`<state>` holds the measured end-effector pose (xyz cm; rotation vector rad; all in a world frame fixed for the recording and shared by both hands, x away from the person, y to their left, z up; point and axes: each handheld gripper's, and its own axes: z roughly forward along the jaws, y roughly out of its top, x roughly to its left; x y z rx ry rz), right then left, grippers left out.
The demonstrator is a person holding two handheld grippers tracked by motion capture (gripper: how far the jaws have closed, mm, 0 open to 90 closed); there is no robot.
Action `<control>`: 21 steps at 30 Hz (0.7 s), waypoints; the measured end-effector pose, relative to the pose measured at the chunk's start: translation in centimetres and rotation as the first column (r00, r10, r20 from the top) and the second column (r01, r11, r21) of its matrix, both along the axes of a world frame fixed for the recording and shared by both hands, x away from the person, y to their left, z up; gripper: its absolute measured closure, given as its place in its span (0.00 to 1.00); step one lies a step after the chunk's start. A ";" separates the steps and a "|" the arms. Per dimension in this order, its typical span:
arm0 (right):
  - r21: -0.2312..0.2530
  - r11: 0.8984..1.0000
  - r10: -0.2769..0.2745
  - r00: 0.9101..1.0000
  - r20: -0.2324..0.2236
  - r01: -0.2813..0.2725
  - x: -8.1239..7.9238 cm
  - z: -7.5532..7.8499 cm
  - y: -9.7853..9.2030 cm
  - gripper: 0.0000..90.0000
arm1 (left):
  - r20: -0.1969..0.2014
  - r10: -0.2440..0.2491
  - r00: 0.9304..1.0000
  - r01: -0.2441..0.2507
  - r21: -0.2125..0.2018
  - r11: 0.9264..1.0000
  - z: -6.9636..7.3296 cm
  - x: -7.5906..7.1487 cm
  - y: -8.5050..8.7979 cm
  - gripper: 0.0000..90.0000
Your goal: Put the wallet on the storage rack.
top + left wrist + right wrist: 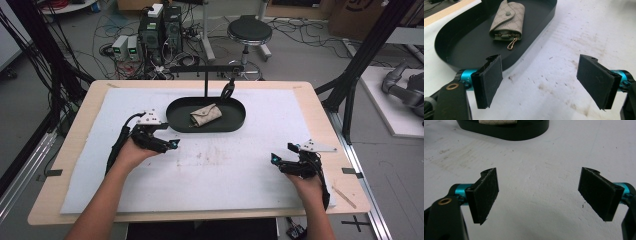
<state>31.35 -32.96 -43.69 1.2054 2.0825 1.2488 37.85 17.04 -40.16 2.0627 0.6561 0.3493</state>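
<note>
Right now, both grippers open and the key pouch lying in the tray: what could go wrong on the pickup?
1. The key pouch lies flat inside the black tray; the left gripper, jaws open and just outside the rim, could catch the wall and shove the tray.
2. The gold clasp hangs out of the pouch's open end and might snag.
3. The hook stand rises behind the tray and may get knocked.
</note>
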 end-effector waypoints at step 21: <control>0.007 1.000 0.002 1.000 -0.006 -0.002 0.3 -0.4 -0.4 0.19 | 0.003 0.091 0.996 -0.090 -0.083 0.993 -1.9 -3.8 5.1 0.22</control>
